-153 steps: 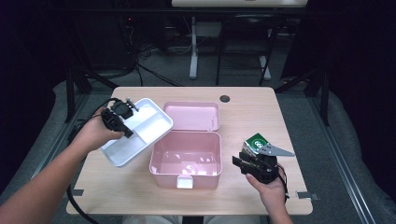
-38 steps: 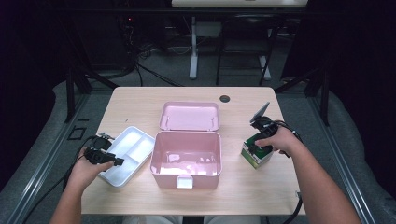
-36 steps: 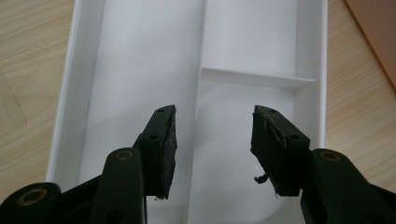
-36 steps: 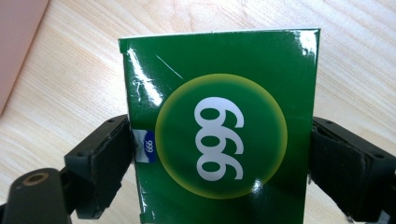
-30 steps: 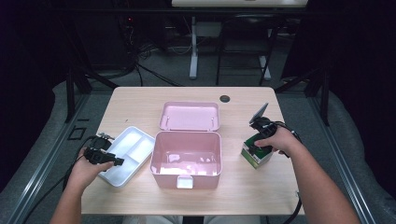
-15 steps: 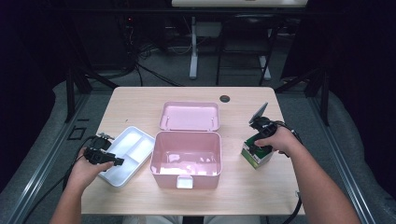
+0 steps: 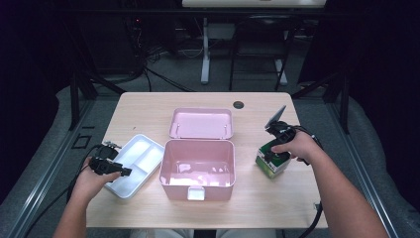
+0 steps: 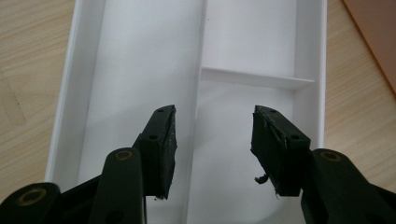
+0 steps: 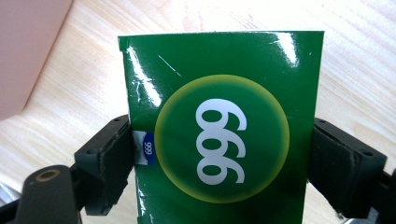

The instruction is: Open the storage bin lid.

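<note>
**Right gripper view: green box clamped beside the pink case**

Right hand-held gripper [image 9: 219,154] pinches the green box [image 9: 219,116] on both sides; a second ago it only hovered there, so a lift into the case looks next. The box stands on the desk [image 7: 148,106], just right of the pink case [image 7: 197,168], which is empty. Left hand-held gripper [image 8: 212,140] hangs released over the empty white tray [image 8: 140,56], left of the case.

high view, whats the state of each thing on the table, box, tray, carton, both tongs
pink box: open, lid laid back flat, looks empty inside
white tray: flat on the table left of the box, compartments empty
green carton: standing on the table right of the box, clamped on both sides
left tongs: open, above the tray, holding nothing
right tongs: shut on the green carton
</note>
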The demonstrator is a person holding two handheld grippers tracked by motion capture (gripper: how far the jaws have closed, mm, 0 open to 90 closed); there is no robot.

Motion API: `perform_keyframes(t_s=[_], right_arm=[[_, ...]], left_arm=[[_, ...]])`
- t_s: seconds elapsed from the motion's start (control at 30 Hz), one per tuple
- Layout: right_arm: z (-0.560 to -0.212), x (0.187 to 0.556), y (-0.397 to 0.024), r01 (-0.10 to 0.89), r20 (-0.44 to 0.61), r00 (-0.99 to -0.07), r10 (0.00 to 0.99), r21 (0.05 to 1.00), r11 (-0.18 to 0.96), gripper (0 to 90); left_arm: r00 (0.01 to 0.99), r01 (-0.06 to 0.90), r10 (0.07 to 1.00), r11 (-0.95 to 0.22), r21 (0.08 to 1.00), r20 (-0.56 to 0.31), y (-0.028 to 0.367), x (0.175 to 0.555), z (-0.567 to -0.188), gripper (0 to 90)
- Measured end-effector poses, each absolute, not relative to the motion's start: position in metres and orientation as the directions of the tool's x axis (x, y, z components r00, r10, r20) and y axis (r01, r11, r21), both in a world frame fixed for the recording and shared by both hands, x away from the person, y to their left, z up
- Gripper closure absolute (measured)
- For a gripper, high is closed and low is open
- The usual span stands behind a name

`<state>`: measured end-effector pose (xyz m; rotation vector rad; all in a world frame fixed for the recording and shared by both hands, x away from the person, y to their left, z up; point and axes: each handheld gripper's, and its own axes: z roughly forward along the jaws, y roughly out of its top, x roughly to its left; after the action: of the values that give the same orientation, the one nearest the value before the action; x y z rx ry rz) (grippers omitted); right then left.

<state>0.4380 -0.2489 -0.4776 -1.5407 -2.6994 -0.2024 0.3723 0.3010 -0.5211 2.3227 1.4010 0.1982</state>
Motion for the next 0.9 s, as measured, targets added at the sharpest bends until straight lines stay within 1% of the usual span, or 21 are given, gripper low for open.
perform_keyframes(t_s=[0.2,0.43,0.6,0.77,0.9], right_arm=[[-0.464,0.436,-0.245,0.848,0.082,-0.527,0.846,0.104,0.519,15.6],[-0.443,0.432,-0.237,0.790,0.026,-0.608,0.793,0.115,0.602,15.6],[-0.427,0.428,-0.229,0.708,-0.018,-0.699,0.715,0.130,0.694,15.6],[-0.414,0.423,-0.217,0.586,-0.046,-0.802,0.596,0.138,0.799,15.5],[-0.407,0.418,-0.207,0.496,-0.046,-0.862,0.505,0.128,0.859,15.5]], left_arm=[[0.480,0.814,0.872,-0.403,0.419,-0.094,0.301,0.372,-0.522,50.2],[0.480,0.815,0.872,-0.402,0.417,-0.097,0.301,0.373,-0.523,50.2],[0.480,0.814,0.872,-0.403,0.419,-0.093,0.302,0.373,-0.522,50.2],[0.479,0.814,0.873,-0.402,0.419,-0.094,0.302,0.373,-0.522,50.1],[0.479,0.815,0.873,-0.402,0.418,-0.094,0.302,0.373,-0.523,50.1]])
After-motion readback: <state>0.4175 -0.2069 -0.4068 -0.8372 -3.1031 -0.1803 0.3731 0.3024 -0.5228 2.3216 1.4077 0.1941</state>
